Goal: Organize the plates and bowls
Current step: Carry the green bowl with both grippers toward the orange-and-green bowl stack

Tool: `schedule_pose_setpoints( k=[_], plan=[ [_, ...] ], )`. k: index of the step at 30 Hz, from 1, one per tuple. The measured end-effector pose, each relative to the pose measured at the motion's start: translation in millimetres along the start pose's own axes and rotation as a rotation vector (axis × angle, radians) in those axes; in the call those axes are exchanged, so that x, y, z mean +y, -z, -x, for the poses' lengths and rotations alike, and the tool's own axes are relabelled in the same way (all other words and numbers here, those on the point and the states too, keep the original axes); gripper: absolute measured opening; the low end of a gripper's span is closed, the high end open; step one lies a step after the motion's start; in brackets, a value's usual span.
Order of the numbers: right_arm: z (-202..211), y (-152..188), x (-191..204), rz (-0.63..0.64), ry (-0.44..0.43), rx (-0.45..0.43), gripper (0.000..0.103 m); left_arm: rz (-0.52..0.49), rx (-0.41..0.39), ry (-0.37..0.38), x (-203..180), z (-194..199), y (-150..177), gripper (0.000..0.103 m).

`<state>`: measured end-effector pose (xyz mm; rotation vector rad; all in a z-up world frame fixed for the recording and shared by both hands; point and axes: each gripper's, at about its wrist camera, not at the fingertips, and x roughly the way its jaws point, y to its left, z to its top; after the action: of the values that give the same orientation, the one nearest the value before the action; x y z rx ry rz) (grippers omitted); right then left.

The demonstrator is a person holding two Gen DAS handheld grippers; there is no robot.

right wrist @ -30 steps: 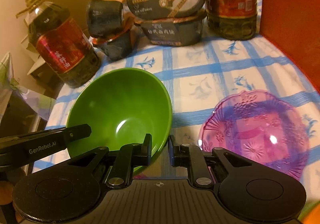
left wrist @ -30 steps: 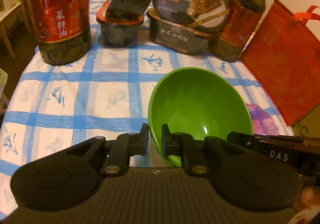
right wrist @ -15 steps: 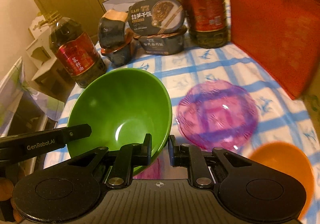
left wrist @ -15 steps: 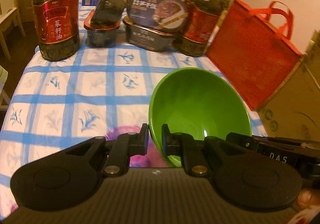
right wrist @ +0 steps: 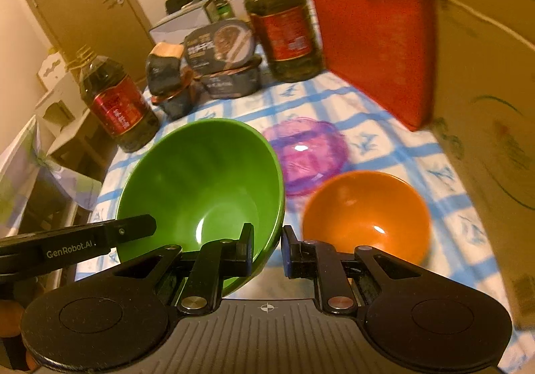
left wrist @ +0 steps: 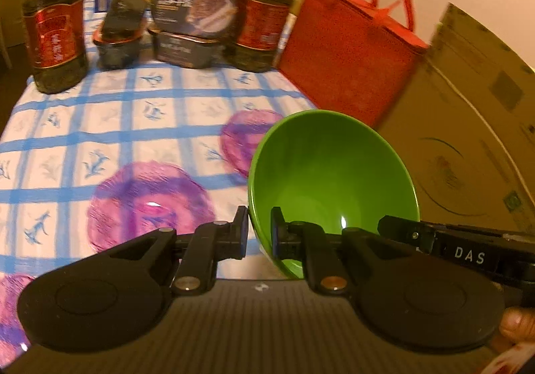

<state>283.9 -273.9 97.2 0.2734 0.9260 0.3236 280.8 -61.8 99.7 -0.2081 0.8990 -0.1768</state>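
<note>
A green bowl (left wrist: 331, 173) hangs in the air between both grippers. My left gripper (left wrist: 259, 228) is shut on its left rim. My right gripper (right wrist: 267, 247) is shut on its right rim; the bowl (right wrist: 204, 186) fills the left of that view. An orange bowl (right wrist: 366, 213) sits on the checked tablecloth just right of and below the green bowl. A purple plate (right wrist: 307, 153) lies beyond it. In the left wrist view two purple plates (left wrist: 147, 200) (left wrist: 244, 139) lie on the cloth, and a third shows at the bottom-left corner.
Two oil bottles (left wrist: 55, 29) (left wrist: 264, 19), stacked food tubs (left wrist: 194, 26) and boxes line the table's far end. A red bag (left wrist: 347, 46) and a cardboard box (left wrist: 468, 126) stand along the right side. The table's left edge (right wrist: 97, 196) drops to furniture below.
Both grippers have lifted the green bowl up and back toward the near end of the table. More purple plates and the orange bowl have come into view below it.
</note>
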Motion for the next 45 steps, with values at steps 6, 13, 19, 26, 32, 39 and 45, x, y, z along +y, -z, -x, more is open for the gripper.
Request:
schedule_pose_setpoints(
  k=[6, 13, 19, 26, 32, 39, 45],
  plan=[
    [32.1, 22.1, -26.9, -0.040, 0.027, -0.014, 0.017, -0.036, 0.011, 0.037, -34.1, 5.0, 18.1, 0.011],
    [53.4, 52.3, -51.7, -0.071, 0.053, -0.013, 0.017, -0.060, 0.045, 0.074, -57.8, 1.6, 46.7, 0.011],
    [59.8, 82.6, -64.2, -0.082, 0.075, 0.004, 0.017, -0.063, 0.087, 0.086, -63.4, -4.5, 74.4, 0.011],
    [53.9, 102.5, -76.5, -0.115, 0.068, 0.040, 0.017, -0.063, 0.123, 0.086, -65.4, -11.3, 90.2, 0.011],
    [54.4, 108.0, -80.4, -0.126, 0.066, 0.046, 0.017, -0.070, 0.122, 0.086, -69.0, -11.2, 90.3, 0.011],
    [57.8, 105.6, -79.6, -0.120, 0.072, 0.043, 0.017, -0.070, 0.121, 0.096, -70.2, -11.0, 88.3, 0.011],
    [62.6, 100.4, -82.9, -0.131, 0.071, 0.032, 0.017, -0.080, 0.113, 0.104, -74.8, -11.4, 82.6, 0.011]
  ],
)
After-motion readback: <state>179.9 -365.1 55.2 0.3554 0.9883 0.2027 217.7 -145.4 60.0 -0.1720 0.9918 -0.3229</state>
